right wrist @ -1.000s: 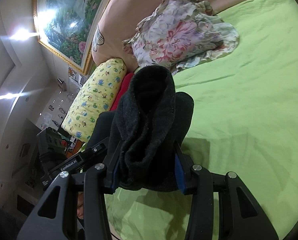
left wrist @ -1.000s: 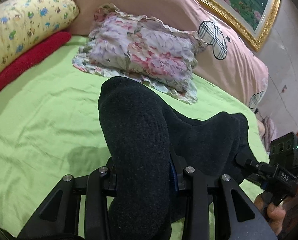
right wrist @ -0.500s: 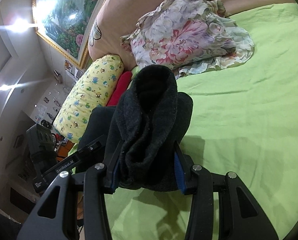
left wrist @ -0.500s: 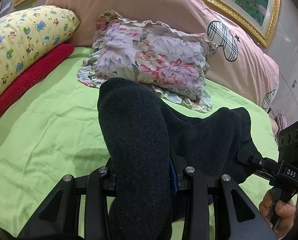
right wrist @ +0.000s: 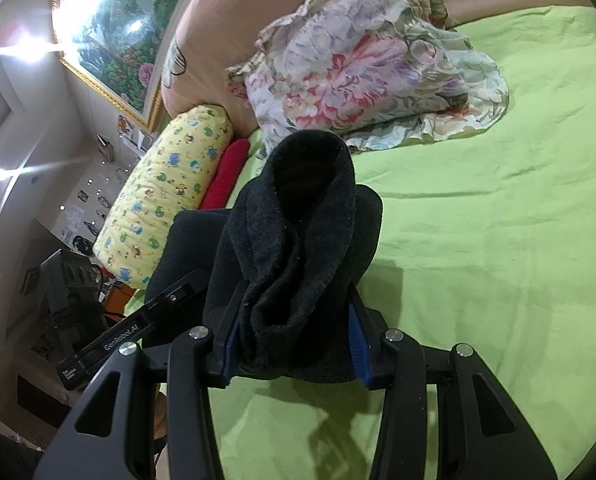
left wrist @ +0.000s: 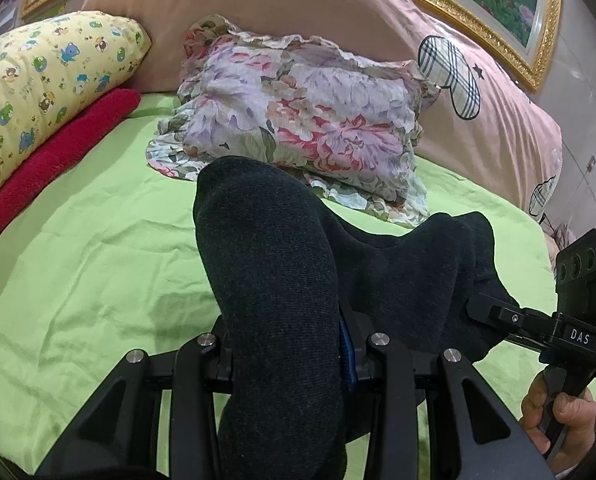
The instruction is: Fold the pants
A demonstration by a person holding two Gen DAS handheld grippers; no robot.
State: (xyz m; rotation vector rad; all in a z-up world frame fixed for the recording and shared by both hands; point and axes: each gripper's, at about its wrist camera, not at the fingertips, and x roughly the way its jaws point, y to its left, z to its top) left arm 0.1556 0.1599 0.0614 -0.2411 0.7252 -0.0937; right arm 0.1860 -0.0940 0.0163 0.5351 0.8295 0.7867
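Dark charcoal knit pants [left wrist: 270, 264] are held up above the green bed sheet [left wrist: 90, 248] between both grippers. My left gripper [left wrist: 286, 344] is shut on one bunched end, which drapes over its fingers. My right gripper [right wrist: 294, 344] is shut on the other end of the pants [right wrist: 298, 240], its blue pads pressed on the folded cloth. The right gripper also shows in the left wrist view [left wrist: 498, 314], at the right, with a hand on its grip. The left gripper shows in the right wrist view [right wrist: 170, 300], at the left.
A floral pillow [left wrist: 298, 120] lies just beyond the pants. A yellow animal-print pillow [left wrist: 46, 92] and a red towel [left wrist: 58, 156] lie along the left side. A long pink bolster [left wrist: 298, 12] and a gold-framed painting [left wrist: 498, 4] stand behind. Bare green sheet [right wrist: 498, 240] lies to the right.
Both grippers, still shut on the pants, have moved forward toward the floral pillow, which looms larger. The pants hang the same way between them.
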